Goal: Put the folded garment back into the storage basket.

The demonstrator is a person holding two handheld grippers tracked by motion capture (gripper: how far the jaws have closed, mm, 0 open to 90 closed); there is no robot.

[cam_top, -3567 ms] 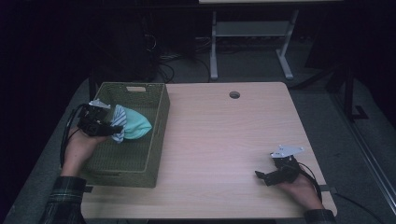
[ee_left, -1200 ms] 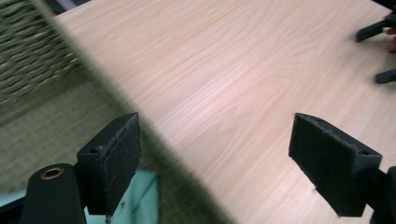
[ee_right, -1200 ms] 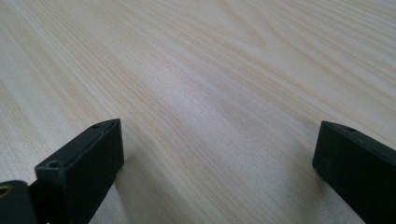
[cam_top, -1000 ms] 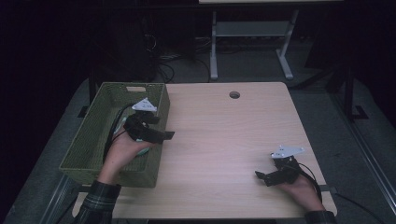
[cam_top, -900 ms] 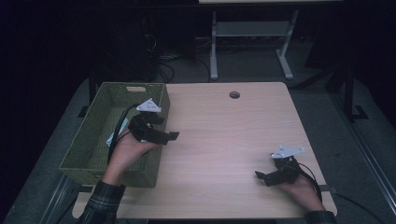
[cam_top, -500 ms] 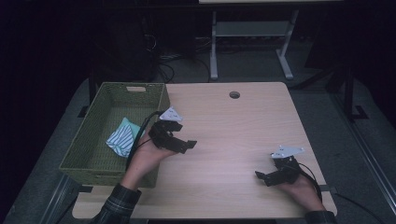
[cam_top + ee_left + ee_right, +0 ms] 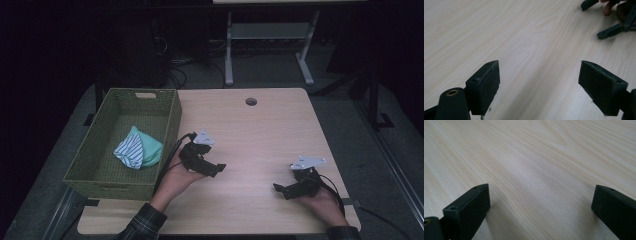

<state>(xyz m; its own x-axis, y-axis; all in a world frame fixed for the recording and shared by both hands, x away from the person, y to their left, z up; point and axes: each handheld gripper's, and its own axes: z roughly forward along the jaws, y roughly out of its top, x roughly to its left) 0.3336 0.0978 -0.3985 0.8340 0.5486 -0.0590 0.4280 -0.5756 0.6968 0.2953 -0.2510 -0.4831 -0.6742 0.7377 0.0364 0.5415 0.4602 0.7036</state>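
Left claw (image 7: 216, 170) now off basket (image 7: 107, 172), striped cloth bundle (image 7: 137, 148) inside.

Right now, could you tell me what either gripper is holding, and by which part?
Nothing: the left gripper and right gripper are both open and empty over the table.

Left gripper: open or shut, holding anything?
Open and empty. In its own view the left gripper has its jaws wide apart over bare table; the cloth bundle lies in the basket.
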